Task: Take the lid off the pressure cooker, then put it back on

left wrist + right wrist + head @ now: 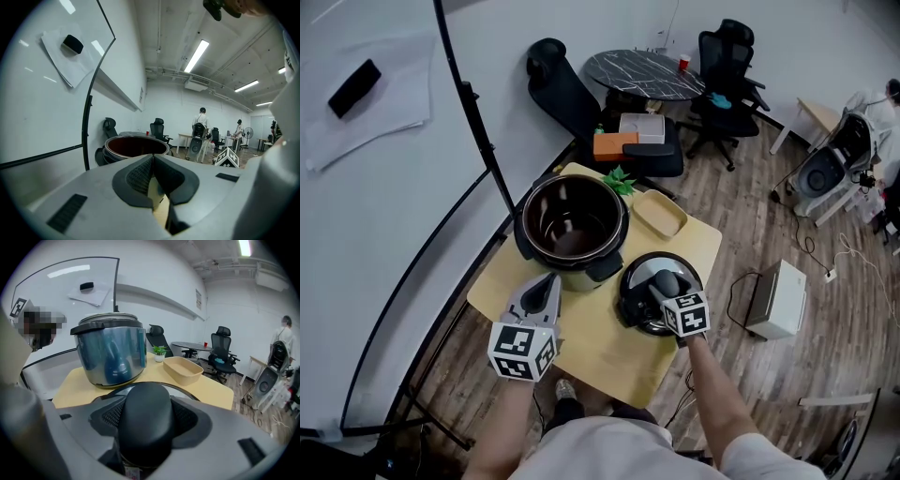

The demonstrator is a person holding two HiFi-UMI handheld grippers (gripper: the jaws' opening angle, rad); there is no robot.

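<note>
Lid (639, 279) lies flat on the table (609, 361), off the cooker (572, 274), with the right gripper (666, 286) on it from above. In the right gripper view the jaws are clamped on either side of the black knob (145, 413), which stands upright and fills the gap between them.

From this gripper the cooker is ahead and to the left, just beside the lid, and its open mouth faces up with the dark inner pot bare. By my reading the lid is off and the second half of the task is due. The return calls for a lift clear of the rim, a short carry forward and left, then a level lowering. The lid is round, so only its turn about the knob would matter for seating.

The left gripper (554, 277) hovers right in front of the cooker's near wall. Its jaws are together at the tips with nothing in them. It is the nearer one to the cooker and could steady it.

Ahead and slightly right of the right gripper sits a shallow tray (680, 225), with a small plant (619, 180) beyond it. The table is pale wood. A whiteboard (384, 187) stands to the left, and chairs (724, 66) stand further off on a plank floor (769, 206)
</note>
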